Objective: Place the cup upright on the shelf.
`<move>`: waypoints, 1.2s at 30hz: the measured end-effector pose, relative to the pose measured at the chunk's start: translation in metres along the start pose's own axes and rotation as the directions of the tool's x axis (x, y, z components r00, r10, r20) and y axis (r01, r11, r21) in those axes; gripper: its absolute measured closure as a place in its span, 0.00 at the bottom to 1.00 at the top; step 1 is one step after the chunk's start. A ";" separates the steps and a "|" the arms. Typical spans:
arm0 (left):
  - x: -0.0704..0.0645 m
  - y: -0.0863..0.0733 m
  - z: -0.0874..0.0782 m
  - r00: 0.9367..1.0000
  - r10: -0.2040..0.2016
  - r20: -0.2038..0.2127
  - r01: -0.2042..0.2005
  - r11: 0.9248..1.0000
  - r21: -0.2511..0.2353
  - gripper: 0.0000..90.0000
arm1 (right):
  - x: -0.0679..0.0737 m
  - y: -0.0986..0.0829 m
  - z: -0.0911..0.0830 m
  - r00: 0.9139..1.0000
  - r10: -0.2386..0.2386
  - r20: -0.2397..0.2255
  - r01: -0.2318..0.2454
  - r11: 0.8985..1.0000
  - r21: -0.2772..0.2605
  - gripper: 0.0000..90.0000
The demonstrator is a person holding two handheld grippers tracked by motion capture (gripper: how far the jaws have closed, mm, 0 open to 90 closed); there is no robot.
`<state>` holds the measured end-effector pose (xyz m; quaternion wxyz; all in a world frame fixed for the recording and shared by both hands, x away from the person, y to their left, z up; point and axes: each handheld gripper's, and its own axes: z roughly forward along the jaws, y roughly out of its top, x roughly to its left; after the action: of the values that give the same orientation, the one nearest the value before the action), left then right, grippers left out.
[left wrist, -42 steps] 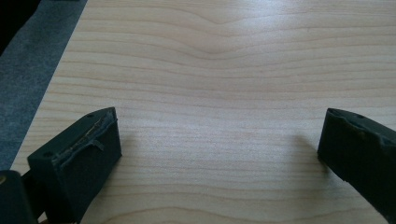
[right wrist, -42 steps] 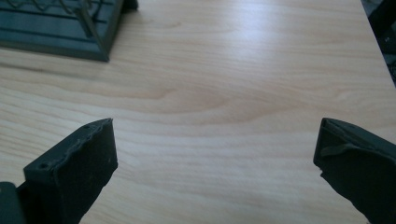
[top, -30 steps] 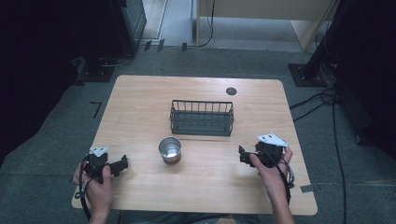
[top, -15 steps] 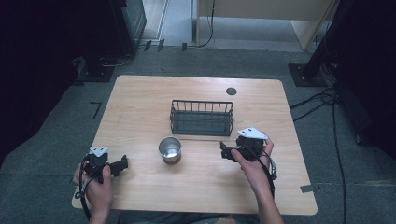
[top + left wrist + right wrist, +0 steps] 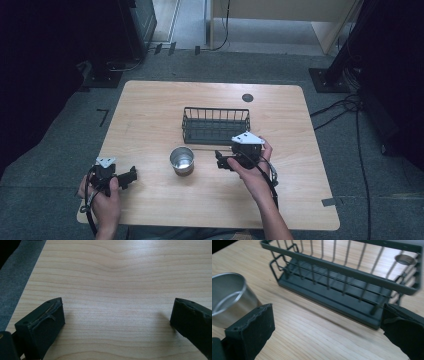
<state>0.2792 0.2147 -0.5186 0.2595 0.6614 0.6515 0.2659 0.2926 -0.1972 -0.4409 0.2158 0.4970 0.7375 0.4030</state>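
Observation:
A steel cup (image 5: pixel 182 160) stands upright on the wooden table (image 5: pixel 150 115), just in front of a black wire basket (image 5: pixel 216 125). My right gripper (image 5: pixel 220 161) is open, a short way right of the cup and close to the basket's front. In the right gripper view the cup (image 5: pixel 229 300) is at the left behind the left jaw, and the empty basket (image 5: pixel 342 282) fills the top. My left gripper (image 5: pixel 131 175) is open near the table's front left corner, over bare wood (image 5: pixel 112 290).
A round dark grommet (image 5: pixel 247 97) sits in the table top behind the basket. Grey carpet, cables and dark equipment stands (image 5: pixel 330 75) surround the table. The table's left edge (image 5: pixel 30 282) lies close to my left gripper.
My right gripper has moved left and slightly forward, from the table's right side to just right of the cup. The left gripper has stayed put.

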 end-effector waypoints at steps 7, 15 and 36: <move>0.000 0.000 0.000 1.000 0.000 0.000 0.000 1.000 0.000 0.00 | 0.018 0.007 0.007 0.999 -0.018 -0.048 0.018 1.000 -0.007 0.00; 0.000 0.000 0.000 1.000 -0.001 -0.001 0.001 1.000 -0.001 0.00 | 0.040 0.014 0.016 0.995 -0.038 -0.091 0.037 0.999 -0.011 0.00; 0.000 0.000 0.000 1.000 -0.001 0.000 0.001 1.000 0.000 0.00 | 0.089 0.020 0.040 0.979 -0.051 -0.199 0.051 0.999 -0.002 0.00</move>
<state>0.2792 0.2146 -0.5187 0.2598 0.6612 0.6516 0.2659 0.2959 -0.0977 -0.4404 0.1506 0.4355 0.7684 0.4440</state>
